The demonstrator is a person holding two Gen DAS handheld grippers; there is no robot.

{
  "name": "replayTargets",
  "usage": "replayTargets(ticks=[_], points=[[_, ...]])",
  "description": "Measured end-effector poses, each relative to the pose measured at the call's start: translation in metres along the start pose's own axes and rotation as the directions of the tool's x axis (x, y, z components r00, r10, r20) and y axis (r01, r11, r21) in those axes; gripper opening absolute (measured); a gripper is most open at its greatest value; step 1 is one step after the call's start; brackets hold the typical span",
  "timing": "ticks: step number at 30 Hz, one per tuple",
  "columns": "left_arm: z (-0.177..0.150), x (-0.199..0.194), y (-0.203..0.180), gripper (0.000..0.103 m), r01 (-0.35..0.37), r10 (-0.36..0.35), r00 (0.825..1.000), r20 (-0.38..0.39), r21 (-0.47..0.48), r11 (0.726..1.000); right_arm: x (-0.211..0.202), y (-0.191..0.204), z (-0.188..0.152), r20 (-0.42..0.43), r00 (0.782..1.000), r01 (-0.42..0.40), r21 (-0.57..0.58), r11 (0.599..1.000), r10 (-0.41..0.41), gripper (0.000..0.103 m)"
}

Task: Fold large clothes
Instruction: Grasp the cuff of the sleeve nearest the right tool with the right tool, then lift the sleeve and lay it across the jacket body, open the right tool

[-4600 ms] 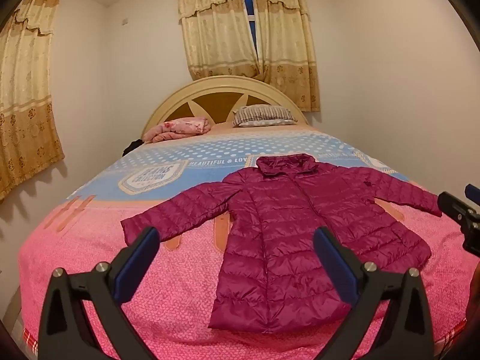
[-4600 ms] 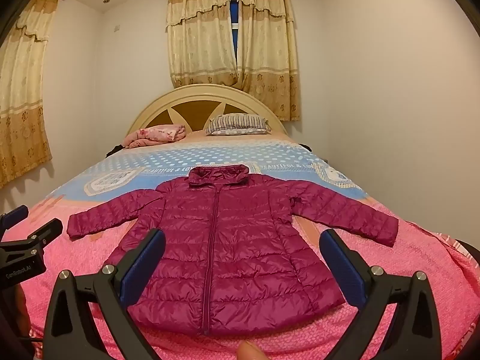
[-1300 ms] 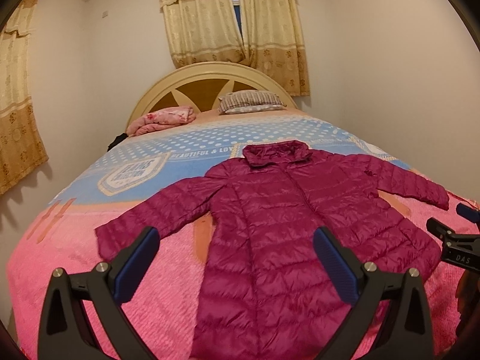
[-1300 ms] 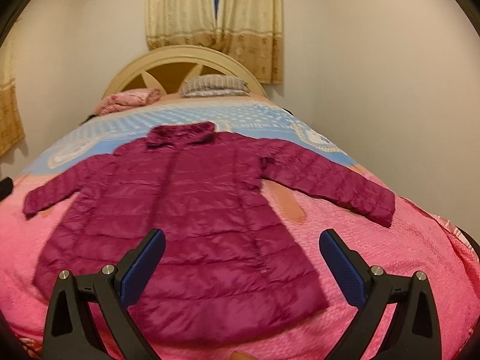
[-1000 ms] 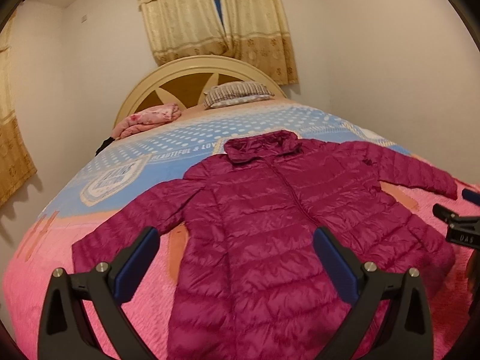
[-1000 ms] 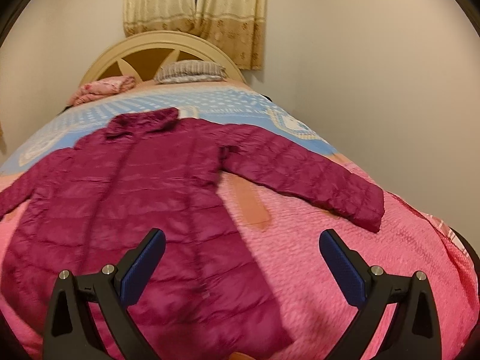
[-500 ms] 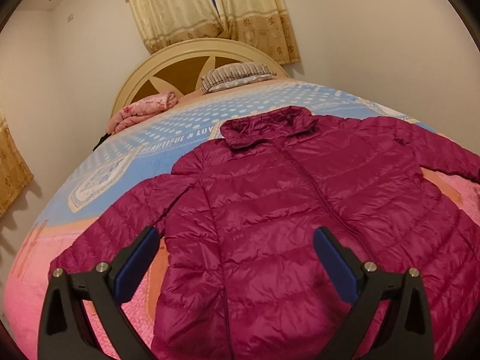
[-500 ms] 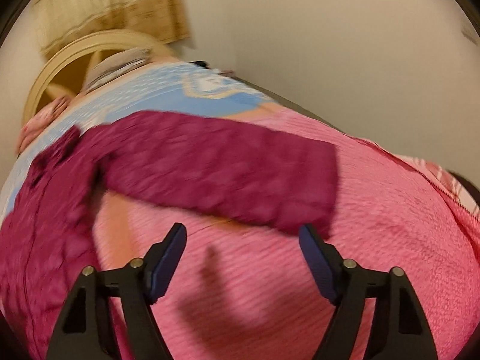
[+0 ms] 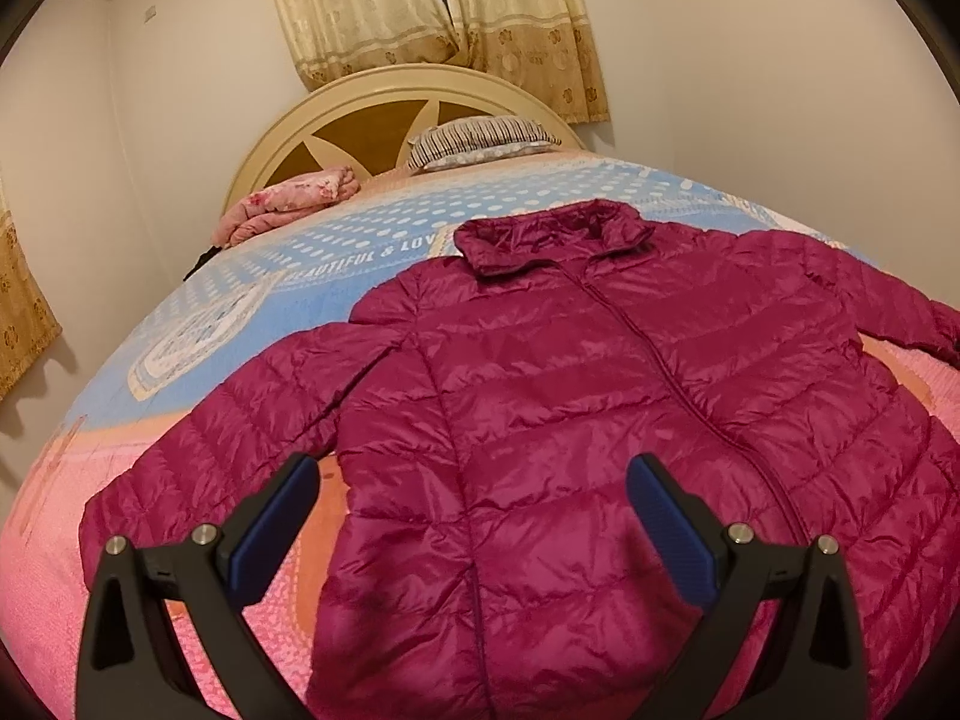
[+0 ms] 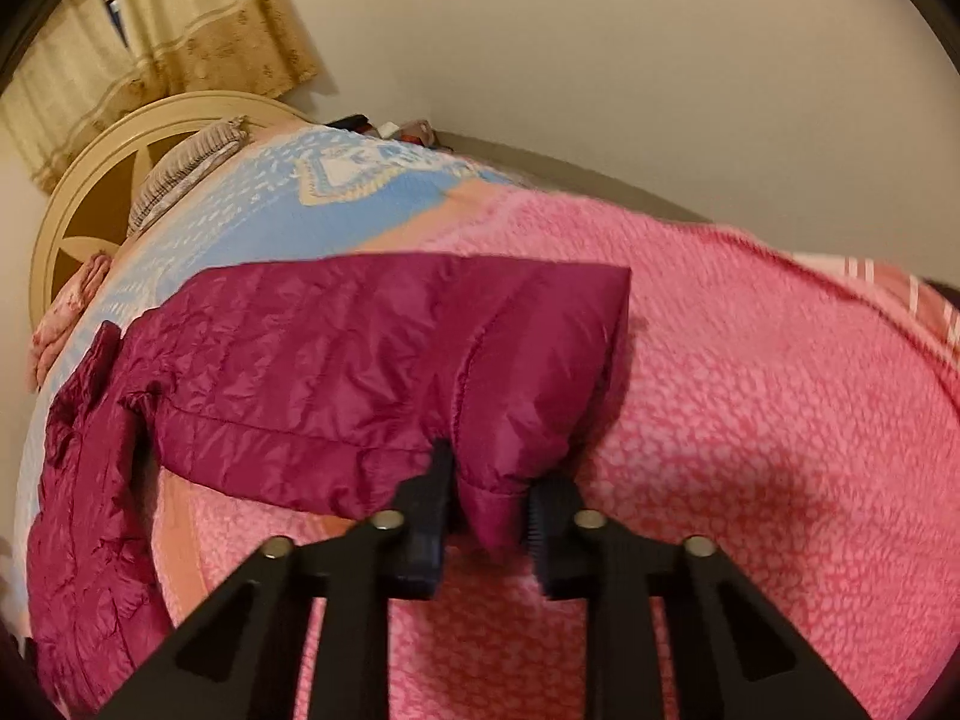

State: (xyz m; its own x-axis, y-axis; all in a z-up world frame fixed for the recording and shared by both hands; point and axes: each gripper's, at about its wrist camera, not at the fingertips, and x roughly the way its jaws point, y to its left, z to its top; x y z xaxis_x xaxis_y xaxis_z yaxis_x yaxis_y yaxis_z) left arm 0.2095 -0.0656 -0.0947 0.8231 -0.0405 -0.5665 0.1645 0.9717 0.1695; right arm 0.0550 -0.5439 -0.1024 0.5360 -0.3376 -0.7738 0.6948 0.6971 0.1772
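A magenta quilted puffer jacket (image 9: 570, 396) lies face up on the bed, zipped, collar toward the headboard, both sleeves spread. My left gripper (image 9: 468, 516) is open and empty, hovering over the jacket's lower left body. In the right wrist view my right gripper (image 10: 486, 510) is shut on the cuff end of the jacket's right sleeve (image 10: 384, 360), with a fold of fabric pinched between the pads. The sleeve lies on the pink bedspread (image 10: 750, 420).
The bed has a pink and blue bedspread (image 9: 228, 312), a cream arched headboard (image 9: 384, 120), a striped pillow (image 9: 480, 141) and a folded pink blanket (image 9: 282, 207). A wall runs close along the bed's right side (image 10: 660, 90). Curtains (image 9: 432, 6) hang behind the headboard.
My right gripper has moved right and down to the sleeve cuff and closed on it. My left gripper has come closer over the jacket's body and stays open.
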Motion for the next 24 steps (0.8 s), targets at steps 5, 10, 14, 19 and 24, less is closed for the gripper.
replayTargets(ticks=[5, 10, 14, 19, 24], points=[[0.005, -0.009, 0.011, 0.103, 0.002, -0.001, 1.0, 0.025, -0.025, 1.0, -0.034, 0.024, 0.022, 0.125, 0.992, 0.019, -0.072, 0.997, -0.01, 0.014], [0.007, -0.016, 0.025, 0.103, 0.005, -0.003, 0.999, 0.045, -0.056, 0.998, -0.086, 0.067, 0.048, 0.258, 0.966, 0.014, -0.175, 0.985, 0.032, 0.014], [0.006, -0.019, 0.036, 0.103, 0.007, -0.003, 0.999, 0.051, -0.078, 0.997, -0.13, 0.12, 0.055, 0.334, 0.936, -0.005, -0.292, 0.956, 0.107, 0.014], [0.005, -0.024, 0.049, 0.103, 0.006, 0.001, 0.998, 0.064, -0.102, 0.995, -0.178, 0.201, 0.036, 0.394, 0.891, -0.002, -0.493, 0.87, 0.225, 0.013], [0.003, -0.027, 0.062, 0.103, -0.009, 0.017, 0.997, 0.069, -0.116, 0.993, -0.196, 0.273, 0.001, 0.381, 0.872, 0.006, -0.638, 0.77, 0.308, 0.013]])
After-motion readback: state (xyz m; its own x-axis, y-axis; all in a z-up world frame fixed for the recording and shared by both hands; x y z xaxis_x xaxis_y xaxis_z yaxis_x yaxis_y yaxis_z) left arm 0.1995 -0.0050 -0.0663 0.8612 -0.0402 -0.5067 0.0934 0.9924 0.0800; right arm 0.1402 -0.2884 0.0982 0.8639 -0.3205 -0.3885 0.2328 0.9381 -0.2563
